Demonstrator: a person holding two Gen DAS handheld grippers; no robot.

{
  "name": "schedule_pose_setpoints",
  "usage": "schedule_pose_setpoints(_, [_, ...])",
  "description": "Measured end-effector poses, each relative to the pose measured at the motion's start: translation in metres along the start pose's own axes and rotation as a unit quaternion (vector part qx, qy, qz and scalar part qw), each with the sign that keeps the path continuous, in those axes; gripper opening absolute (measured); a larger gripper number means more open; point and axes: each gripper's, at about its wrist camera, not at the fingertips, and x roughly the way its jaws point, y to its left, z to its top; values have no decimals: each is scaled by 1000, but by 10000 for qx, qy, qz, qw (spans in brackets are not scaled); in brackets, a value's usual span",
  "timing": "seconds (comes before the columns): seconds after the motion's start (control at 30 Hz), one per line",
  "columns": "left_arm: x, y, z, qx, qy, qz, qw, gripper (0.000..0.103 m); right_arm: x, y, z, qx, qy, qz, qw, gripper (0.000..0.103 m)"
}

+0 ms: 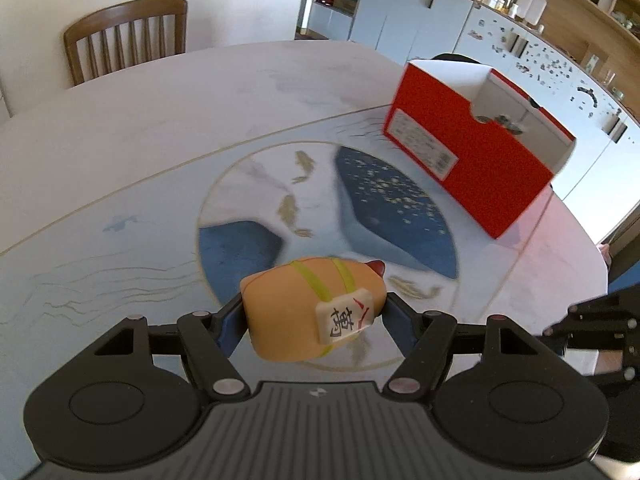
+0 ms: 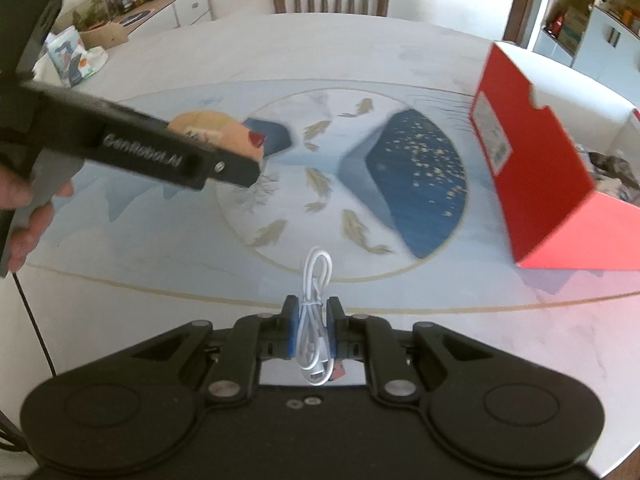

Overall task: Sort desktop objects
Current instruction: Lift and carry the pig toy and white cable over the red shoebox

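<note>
The round painted tabletop [image 1: 140, 152] lies bare across its middle and far side. Only the open red cardboard box [image 1: 476, 160] stands at the right edge.

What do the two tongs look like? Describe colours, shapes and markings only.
Both tongs, left and right, are matte black: ribbed housing, two round discs, silver rivets, linkage arms and blue finger pads. White lettering marks the left one's side. A thin black cable hangs below it.
</note>
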Motion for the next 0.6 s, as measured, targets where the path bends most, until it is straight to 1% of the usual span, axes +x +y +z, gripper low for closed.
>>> schedule_pose_setpoints(0.27, [-9,-35,-1,66,9,-202,9998,71,-25,-33,-4,238,-198,-10,9995,13])
schedule_pose_setpoints(0.6, [-16,-83,12,292,-49,-525,9982,71,-49,-77,-3,402,-414,-90,9983,13])
